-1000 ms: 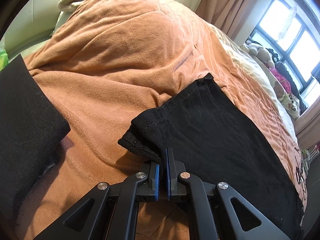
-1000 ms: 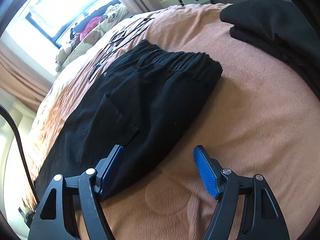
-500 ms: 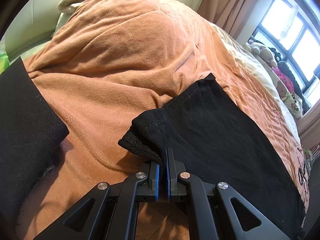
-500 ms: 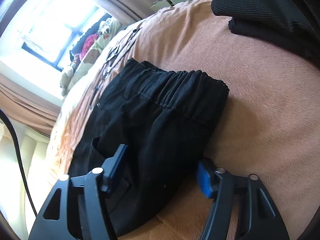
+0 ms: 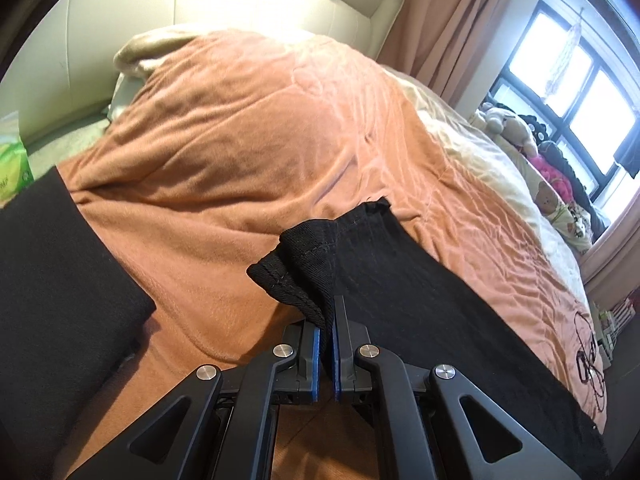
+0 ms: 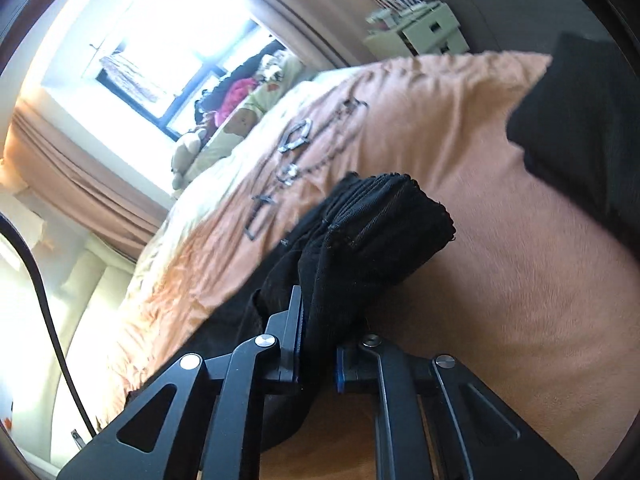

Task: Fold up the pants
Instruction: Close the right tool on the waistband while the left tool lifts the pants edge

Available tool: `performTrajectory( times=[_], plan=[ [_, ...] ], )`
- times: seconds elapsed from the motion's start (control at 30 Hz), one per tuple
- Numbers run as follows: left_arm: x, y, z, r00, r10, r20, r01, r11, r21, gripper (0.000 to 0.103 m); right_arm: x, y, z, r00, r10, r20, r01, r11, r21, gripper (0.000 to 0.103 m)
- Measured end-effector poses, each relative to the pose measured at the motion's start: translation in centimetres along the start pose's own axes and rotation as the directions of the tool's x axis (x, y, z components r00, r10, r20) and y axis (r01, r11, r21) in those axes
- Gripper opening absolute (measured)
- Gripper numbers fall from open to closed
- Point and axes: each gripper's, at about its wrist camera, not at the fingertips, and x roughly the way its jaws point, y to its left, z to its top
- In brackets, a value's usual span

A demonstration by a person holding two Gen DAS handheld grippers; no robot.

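Black pants (image 5: 420, 304) lie stretched across an orange blanket (image 5: 248, 128) on a bed. My left gripper (image 5: 326, 332) is shut on the hem end of a leg, which is bunched and lifted slightly off the blanket. In the right wrist view, my right gripper (image 6: 318, 344) is shut on the elastic waistband end of the pants (image 6: 372, 236), pinching the near edge and raising it off the blanket (image 6: 500, 280).
A folded black garment (image 5: 52, 280) lies at the left in the left wrist view; another dark pile (image 6: 588, 136) lies at the right in the right wrist view. A headboard (image 5: 200, 0), curtains, a window with stuffed toys (image 5: 516, 124) and a cable (image 5: 588, 364) surround the bed.
My right gripper moved in and closed on the waistband edge, lifting it. My left gripper kept its hold on the leg hem and rose and tilted, lifting it.
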Motion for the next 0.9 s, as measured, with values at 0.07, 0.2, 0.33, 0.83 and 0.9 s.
performTrajectory(
  times=[0.07,0.2,0.33,0.83,0.9],
  plan=[
    [-0.9,-0.3,0.3,1.000,-0.001,0.009,0.001,1.000,0.008,0.005,-0.6,0.6,0.2,1.000,0.005,0.006,-0.005,1.000,-0.017,0.008],
    [-2.7,0.0,0.5,1.000,0.001,0.021,-0.001,1.000,-0.002,0.005,-2.0,0.7,0.0,1.000,0.012,0.010,-0.012,0.999,-0.030,0.008],
    [-4.6,0.7,-0.2,1.000,0.012,0.022,-0.012,1.000,-0.004,0.005,-4.3,-0.3,-0.4,1.000,0.016,0.002,-0.016,0.999,-0.034,0.008],
    [-11.6,5.1,-6.3,1.000,0.018,0.017,-0.017,0.999,-0.039,0.005,-11.4,-2.1,-1.8,0.999,-0.002,-0.043,0.000,0.999,-0.042,0.008],
    [-12.6,5.7,-6.8,1.000,0.021,0.023,-0.020,0.999,-0.031,0.005,-12.1,-2.2,-1.8,0.999,0.002,-0.047,-0.003,0.999,-0.041,0.008]
  ],
)
